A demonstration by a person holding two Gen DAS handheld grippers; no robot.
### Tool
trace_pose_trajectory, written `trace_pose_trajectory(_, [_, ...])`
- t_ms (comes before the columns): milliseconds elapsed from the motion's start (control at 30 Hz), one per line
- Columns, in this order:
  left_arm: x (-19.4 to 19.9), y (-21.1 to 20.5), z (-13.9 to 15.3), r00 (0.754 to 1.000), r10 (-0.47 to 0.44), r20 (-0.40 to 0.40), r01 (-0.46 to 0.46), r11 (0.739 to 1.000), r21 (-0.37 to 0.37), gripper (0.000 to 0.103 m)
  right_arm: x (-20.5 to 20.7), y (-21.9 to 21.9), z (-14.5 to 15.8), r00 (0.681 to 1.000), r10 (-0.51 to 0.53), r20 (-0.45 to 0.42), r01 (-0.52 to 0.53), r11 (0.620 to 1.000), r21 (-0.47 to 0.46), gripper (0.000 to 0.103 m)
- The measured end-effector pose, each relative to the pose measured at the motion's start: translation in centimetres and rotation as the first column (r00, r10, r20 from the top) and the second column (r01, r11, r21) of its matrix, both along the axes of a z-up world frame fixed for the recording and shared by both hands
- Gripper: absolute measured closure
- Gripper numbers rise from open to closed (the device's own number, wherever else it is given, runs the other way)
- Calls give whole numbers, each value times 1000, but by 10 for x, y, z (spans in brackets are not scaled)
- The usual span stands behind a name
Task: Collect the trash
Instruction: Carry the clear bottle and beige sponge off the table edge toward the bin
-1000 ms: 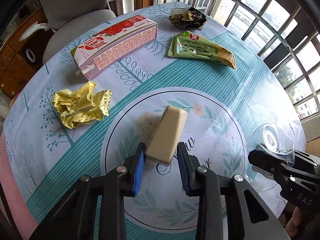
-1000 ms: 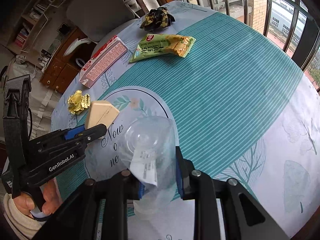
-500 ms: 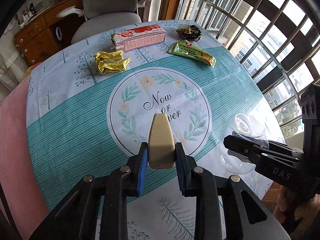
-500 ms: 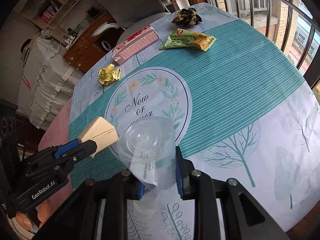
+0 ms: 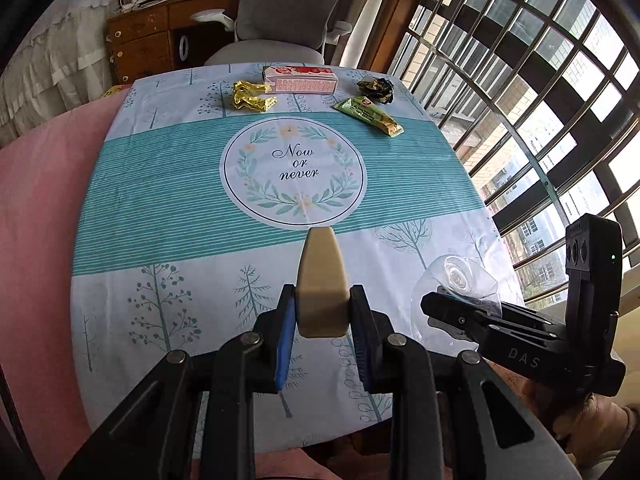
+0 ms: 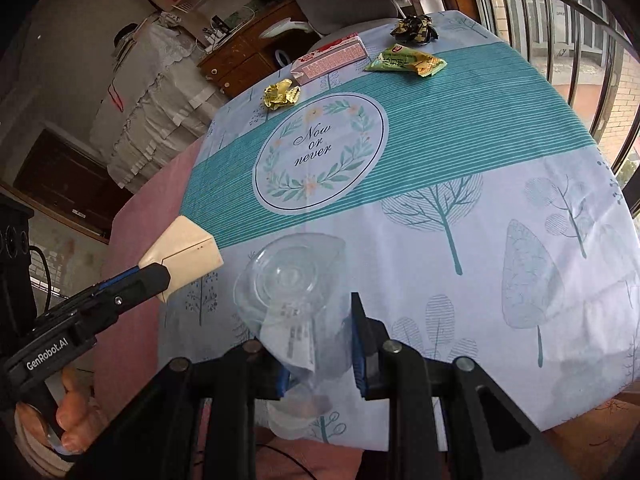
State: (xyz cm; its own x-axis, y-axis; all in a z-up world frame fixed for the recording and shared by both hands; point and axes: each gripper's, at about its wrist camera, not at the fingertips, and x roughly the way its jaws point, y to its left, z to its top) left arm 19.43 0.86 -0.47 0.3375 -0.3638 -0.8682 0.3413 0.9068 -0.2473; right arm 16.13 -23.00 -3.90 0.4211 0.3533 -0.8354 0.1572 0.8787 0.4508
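Trash rides in both claws at once, which looks like the reason they hang side by side over the near edge of the tabletop [image 5: 168, 208]: each has a load and neither is free for the litter left at the far side. The left claw [image 5: 322, 316] is closed onto a small beige carton [image 5: 320, 280], its blue pads pressed against the two flat sides so the box points forward and stays level; the flat faces make that a secure hold, by my reckoning. The right claw [image 6: 318, 344] is narrowed around a clear plastic cup [image 6: 296, 300] with a paper label, pinched near its rim end with the base facing away, and the thin wall appears to buckle a little under the squeeze, so a harder grip would likely crush it. Well apart from both, near the far edge, lie a crumpled yellow wrapper [image 5: 252, 97], a pink milk carton [image 5: 300, 79], a green snack packet [image 5: 370, 116] and a dark crumpled wrapper [image 5: 376, 87]. No bin shows in either view, so where the held pieces should go cannot be told.
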Motion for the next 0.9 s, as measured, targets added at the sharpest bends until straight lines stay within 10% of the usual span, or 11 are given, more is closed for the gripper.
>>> trace_pose_trajectory(500, [-154, -17, -14, 996, 46, -73, -44, 999, 31, 79, -97, -1, -9, 976, 211, -47, -209, 976, 56, 79])
trace_pose_trajectory(900, [-199, -22, -108, 981, -13, -192, 29, 996, 83, 79, -149, 35, -130, 927, 267, -263, -274, 962, 13, 79])
